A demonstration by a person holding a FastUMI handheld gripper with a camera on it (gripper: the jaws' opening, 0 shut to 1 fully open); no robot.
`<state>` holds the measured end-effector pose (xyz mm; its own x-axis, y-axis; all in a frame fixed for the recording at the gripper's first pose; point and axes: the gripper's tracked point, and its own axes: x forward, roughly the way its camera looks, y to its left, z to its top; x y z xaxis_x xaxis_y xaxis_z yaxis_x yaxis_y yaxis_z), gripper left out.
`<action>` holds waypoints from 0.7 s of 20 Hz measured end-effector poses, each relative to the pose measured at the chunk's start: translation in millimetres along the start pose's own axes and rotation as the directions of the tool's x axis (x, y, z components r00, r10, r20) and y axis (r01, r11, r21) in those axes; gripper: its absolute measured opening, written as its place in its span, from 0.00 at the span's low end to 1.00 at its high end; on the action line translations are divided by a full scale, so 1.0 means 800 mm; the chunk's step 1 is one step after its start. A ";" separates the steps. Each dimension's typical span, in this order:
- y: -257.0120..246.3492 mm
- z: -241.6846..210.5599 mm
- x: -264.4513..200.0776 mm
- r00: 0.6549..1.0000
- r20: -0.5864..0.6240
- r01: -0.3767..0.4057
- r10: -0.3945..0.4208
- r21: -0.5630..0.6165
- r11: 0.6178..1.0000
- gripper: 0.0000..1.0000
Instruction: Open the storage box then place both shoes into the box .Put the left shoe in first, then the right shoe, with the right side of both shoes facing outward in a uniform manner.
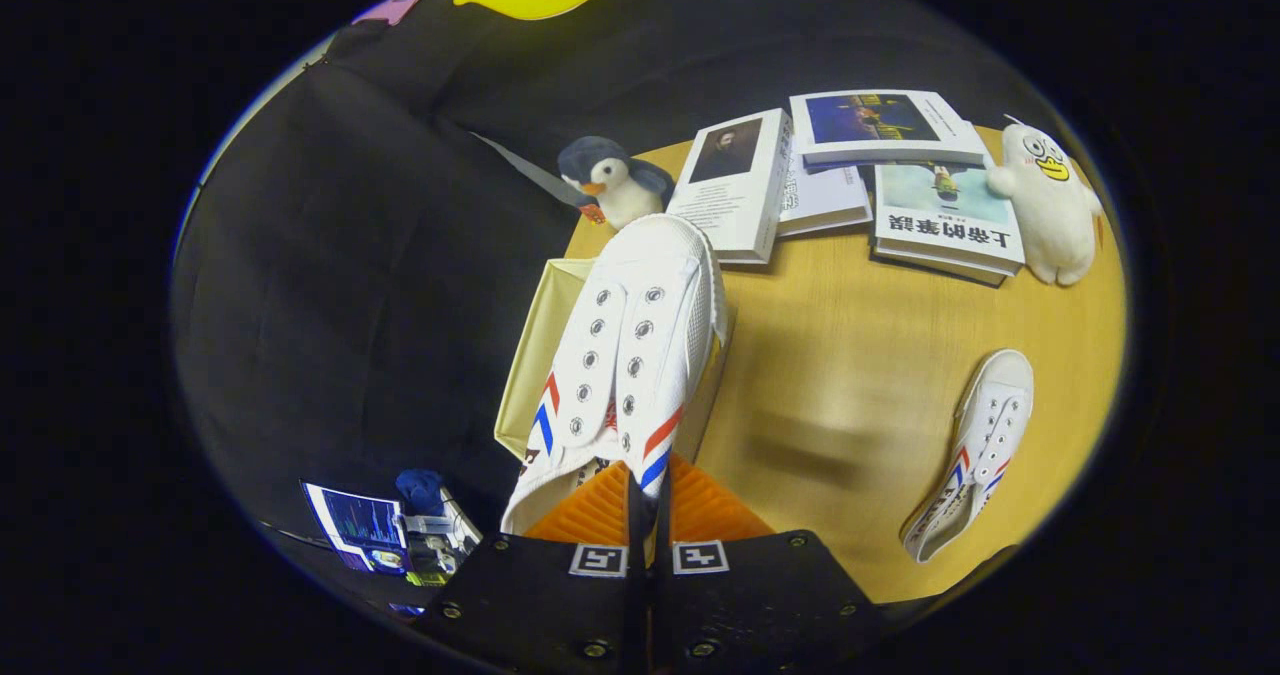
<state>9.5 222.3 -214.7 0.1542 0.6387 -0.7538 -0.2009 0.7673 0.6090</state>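
Note:
My gripper [648, 500] is shut on the rim of a white canvas shoe [625, 355] with red and blue stripes. The shoe hangs from the fingers with its toe pointing away, over the open cream storage box [530, 355] that stands at the table's near left edge. Most of the box is hidden behind the shoe. A second matching white shoe [975, 450] lies on the wooden table [850, 375] off to the right of the fingers, apart from the box.
Beyond the box sit a penguin plush [615, 183], several books [880, 180] and a white plush figure [1050, 205] along the table's far side. Black cloth hangs left of the table; a screen [360, 525] glows low on the left.

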 end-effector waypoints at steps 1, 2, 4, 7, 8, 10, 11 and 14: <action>0.009 0.003 0.004 1.000 -0.002 -0.004 0.004 -0.015 1.000 0.02; 0.018 0.006 0.009 1.000 -0.005 -0.005 0.005 -0.031 1.000 0.02; 0.034 0.012 0.020 1.000 -0.012 -0.002 0.001 -0.064 0.998 0.02; 0.055 0.021 0.041 1.000 -0.017 0.012 -0.014 -0.099 0.995 0.02; 0.062 0.023 0.048 1.000 -0.019 0.013 -0.015 -0.102 0.995 0.02; 0.075 0.025 0.064 1.000 -0.028 0.008 -0.012 -0.110 0.994 0.02; 0.080 0.024 0.072 0.999 -0.037 0.007 -0.011 -0.111 0.994 0.02; 0.091 0.022 0.097 0.998 -0.066 0.015 -0.024 -0.130 0.991 0.02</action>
<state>23.5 328.8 -224.2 0.0943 0.6152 -0.7827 -0.3227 0.7627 0.5606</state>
